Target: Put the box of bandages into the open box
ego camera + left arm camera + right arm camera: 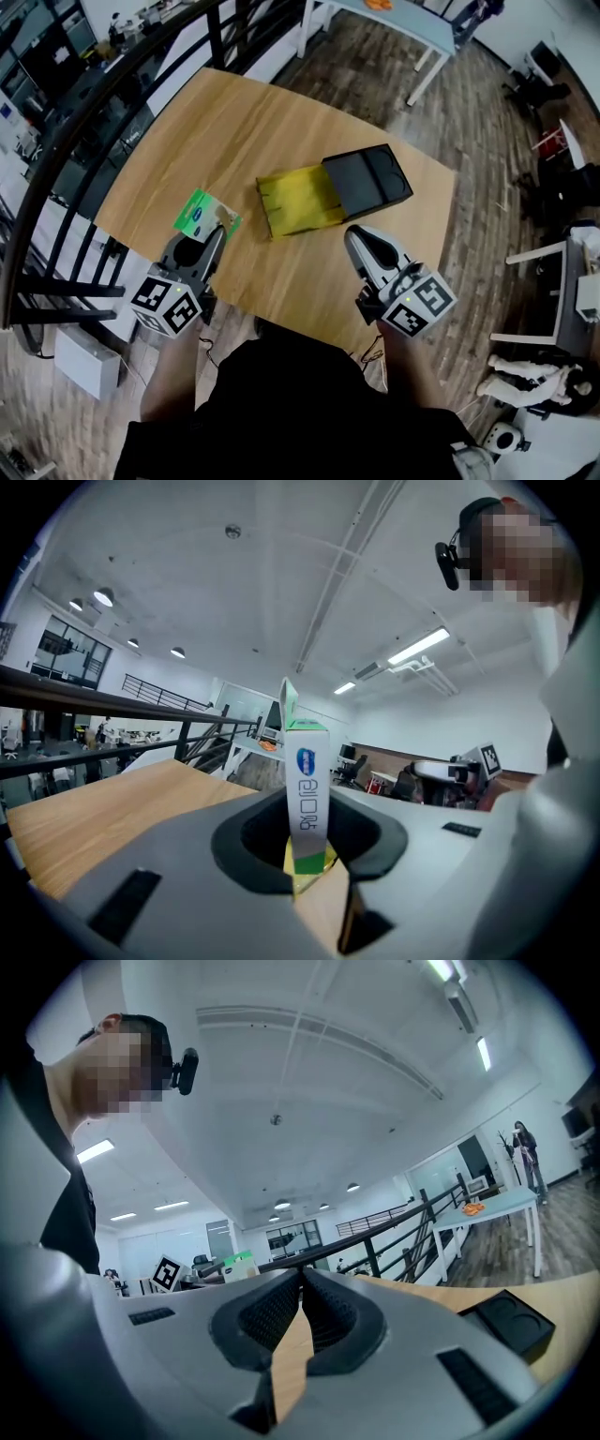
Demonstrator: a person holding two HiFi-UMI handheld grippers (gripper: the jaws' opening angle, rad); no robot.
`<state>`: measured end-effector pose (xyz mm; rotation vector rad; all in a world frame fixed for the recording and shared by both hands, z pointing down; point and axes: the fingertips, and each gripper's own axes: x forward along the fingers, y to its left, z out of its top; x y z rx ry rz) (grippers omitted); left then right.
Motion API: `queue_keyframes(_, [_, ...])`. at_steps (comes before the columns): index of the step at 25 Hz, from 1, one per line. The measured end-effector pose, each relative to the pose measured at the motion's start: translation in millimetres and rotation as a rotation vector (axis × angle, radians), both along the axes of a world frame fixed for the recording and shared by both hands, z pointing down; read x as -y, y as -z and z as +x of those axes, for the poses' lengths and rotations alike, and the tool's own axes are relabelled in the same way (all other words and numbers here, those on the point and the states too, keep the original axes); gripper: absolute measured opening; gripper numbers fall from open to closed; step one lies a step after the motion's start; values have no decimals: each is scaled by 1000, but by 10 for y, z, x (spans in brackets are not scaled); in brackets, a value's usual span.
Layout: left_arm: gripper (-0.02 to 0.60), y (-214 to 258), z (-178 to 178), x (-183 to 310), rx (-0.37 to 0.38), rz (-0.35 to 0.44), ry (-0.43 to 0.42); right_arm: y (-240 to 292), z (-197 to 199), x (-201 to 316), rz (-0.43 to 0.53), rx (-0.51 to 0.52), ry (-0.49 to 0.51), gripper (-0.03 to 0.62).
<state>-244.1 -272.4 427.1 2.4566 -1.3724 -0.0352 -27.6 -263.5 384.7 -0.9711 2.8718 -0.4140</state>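
Green-white box of bandages was clamped in left tongs over wooden worktop; right tongs were together, empty, near black open box.

Bandage box left of open box; open box on table.

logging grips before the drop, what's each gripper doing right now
Left gripper: shut on the box of bandages.
Right gripper: shut, nothing between the jaws.
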Motion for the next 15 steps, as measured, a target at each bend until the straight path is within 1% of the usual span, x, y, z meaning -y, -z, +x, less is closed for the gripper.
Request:
queue_keyframes(3, [92,-123,202,175,-1,-33,-37,-86,142,94,-18,3,-22,38])
queue_keyframes(8, [94,-416,540,464,13,-106,-87,-370,375,223,-92,14,-55,38])
queue_keyframes(11, [94,-668,760,635,19,-161,-118,-524,477,288,-131,35,-65,38])
queue_keyframes(15, [94,-1090,988,854,62,-242,-153,-722,589,390,-170,59,-68,38])
